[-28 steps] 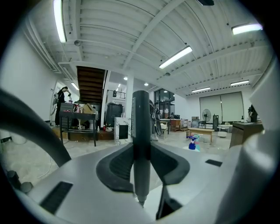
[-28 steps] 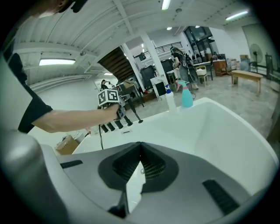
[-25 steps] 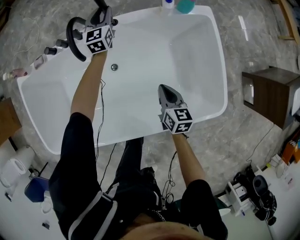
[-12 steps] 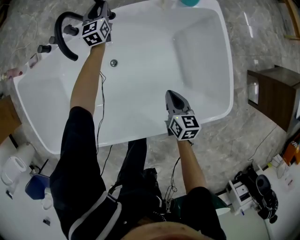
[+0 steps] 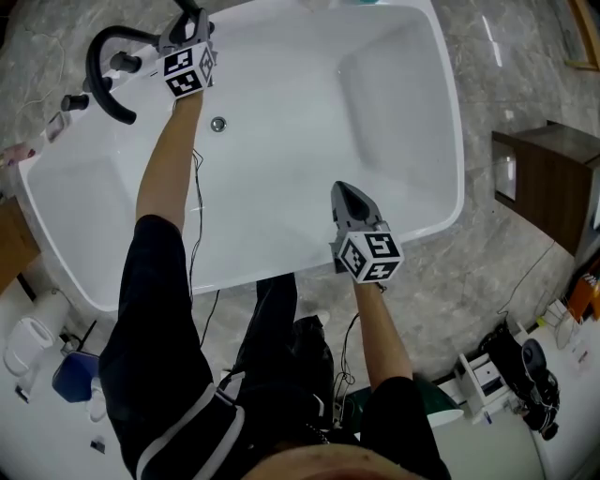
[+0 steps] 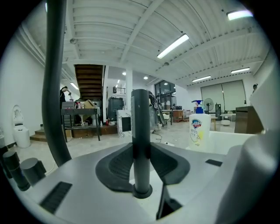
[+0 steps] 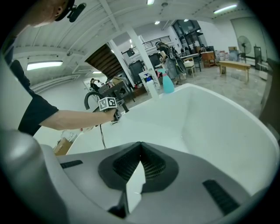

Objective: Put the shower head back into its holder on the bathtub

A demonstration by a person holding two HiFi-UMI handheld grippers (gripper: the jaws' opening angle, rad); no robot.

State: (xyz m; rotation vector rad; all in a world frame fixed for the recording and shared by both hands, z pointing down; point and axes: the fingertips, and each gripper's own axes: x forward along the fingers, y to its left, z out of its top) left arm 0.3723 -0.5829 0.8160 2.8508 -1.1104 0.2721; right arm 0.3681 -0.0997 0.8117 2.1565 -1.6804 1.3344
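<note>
Bathtub (image 5: pixel 309 150): 1, white, fills most of the head view. Cabinet (image 5: pixel 544 187): 1, dark wood, on the floor to the tub's right, apart from it. Grippers: 2, each w/ 1 marker cube.

Black curved tube (image 5: pixel 98 80): 1, at the tub's far-left corner, just beside my left gripper (image 5: pixel 187 21). Shower head (image 6: pixel 140 122): 1, dark grey stick, upright between my left jaws. Pads press it from both sides, so I've got it gripped, up at that far-left corner by the fittings. Dark ring round its lower end; can't tell if that's the holder.

Bottles: 2 on the far rim, i.e. white pump bottle (image 6: pixel 199 129) & blue spray bottle (image 7: pixel 167 83). Knobs (image 5: pixel 71 101): 2, black, on the rim near the curved tube. Drain (image 5: pixel 218 124): 1, round, metal, inside the tub below my left wrist.

L arm stretched right out to that corner, gripper approx. level. R arm bent at the elbow; my right gripper (image 5: pixel 343 190) tilts down over the near rim into the tub, well apart from the left, jaws tight together, nothing in them.
</note>
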